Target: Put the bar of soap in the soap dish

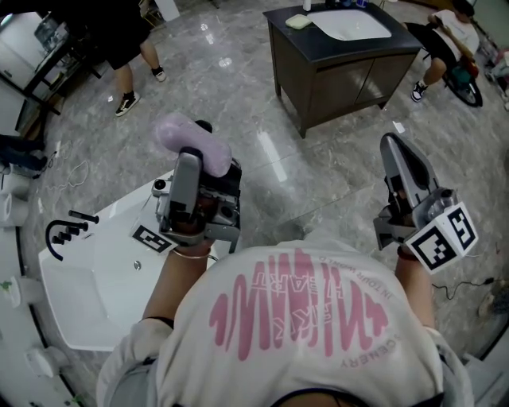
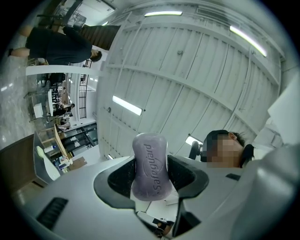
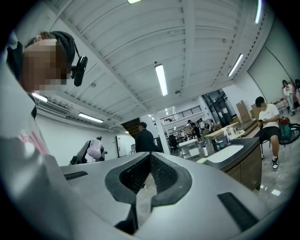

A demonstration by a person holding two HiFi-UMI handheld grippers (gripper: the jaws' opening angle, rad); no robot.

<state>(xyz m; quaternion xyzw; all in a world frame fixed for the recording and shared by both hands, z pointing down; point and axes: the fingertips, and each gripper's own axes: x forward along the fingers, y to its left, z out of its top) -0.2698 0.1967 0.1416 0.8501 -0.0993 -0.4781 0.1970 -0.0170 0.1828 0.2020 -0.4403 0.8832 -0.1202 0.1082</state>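
A purple bar of soap (image 1: 184, 135) is clamped between the jaws of my left gripper (image 1: 193, 157), held up in front of the person's chest. In the left gripper view the bar of soap (image 2: 150, 166) stands upright between the fingers, pointing at the ceiling. My right gripper (image 1: 392, 145) is raised at the right, shut with nothing in it; its jaws meet at the tips in the right gripper view (image 3: 150, 157). A pale soap dish (image 1: 298, 21) sits on the dark vanity (image 1: 334, 75) far ahead, beside its white basin (image 1: 350, 24).
A white washbasin (image 1: 103, 278) with a black tap (image 1: 64, 230) lies low at the left. People stand or sit around the marble floor, one at the top left (image 1: 127, 48) and one at the top right (image 1: 449, 40).
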